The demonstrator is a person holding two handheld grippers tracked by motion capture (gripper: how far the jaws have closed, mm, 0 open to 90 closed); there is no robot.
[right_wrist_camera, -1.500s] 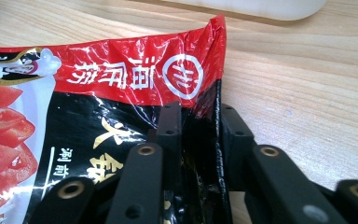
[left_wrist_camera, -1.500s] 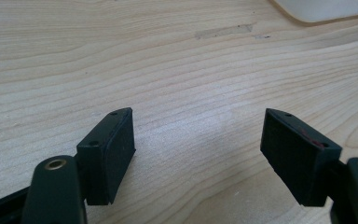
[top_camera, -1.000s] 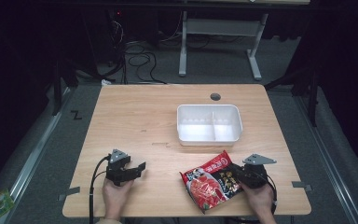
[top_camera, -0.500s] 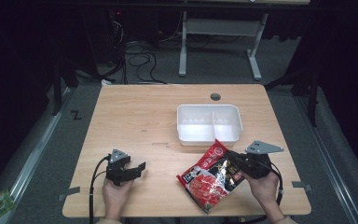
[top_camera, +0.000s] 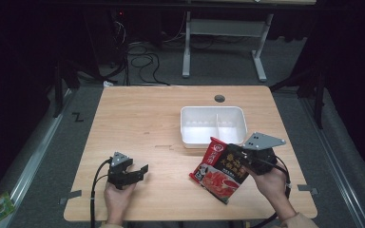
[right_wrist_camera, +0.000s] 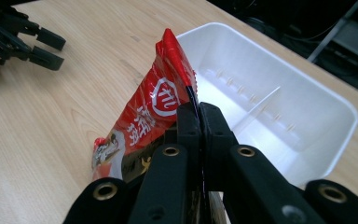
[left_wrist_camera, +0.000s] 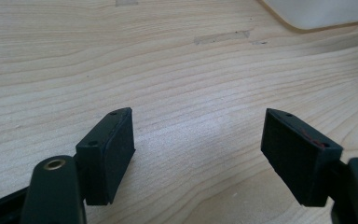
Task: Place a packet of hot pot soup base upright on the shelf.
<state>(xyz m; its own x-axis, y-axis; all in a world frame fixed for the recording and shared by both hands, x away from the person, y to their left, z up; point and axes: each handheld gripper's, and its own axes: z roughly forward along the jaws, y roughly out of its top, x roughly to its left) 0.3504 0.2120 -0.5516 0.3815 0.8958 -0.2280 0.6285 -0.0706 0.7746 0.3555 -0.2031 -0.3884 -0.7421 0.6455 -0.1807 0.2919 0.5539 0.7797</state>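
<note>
Red noodle packet (top_camera: 217,171) pinched at its edge by right gripper (top_camera: 237,156), fingers (right_wrist_camera: 189,122) clamped tight on the wrapper, packet hanging tilted off the counter (top_camera: 142,118). White divided tray (top_camera: 213,124) just beyond and slightly left of packet, long axis across the counter, right hand far nearer. Probably next: carry forward over the near rim. Left gripper (top_camera: 140,172) resting low on the counter, fingers (left_wrist_camera: 109,154) wide apart, holding nothing.

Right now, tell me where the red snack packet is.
In the high view the red snack packet is at the table's near right, pinched by one edge in the right gripper, just in front of the white tray.
</note>
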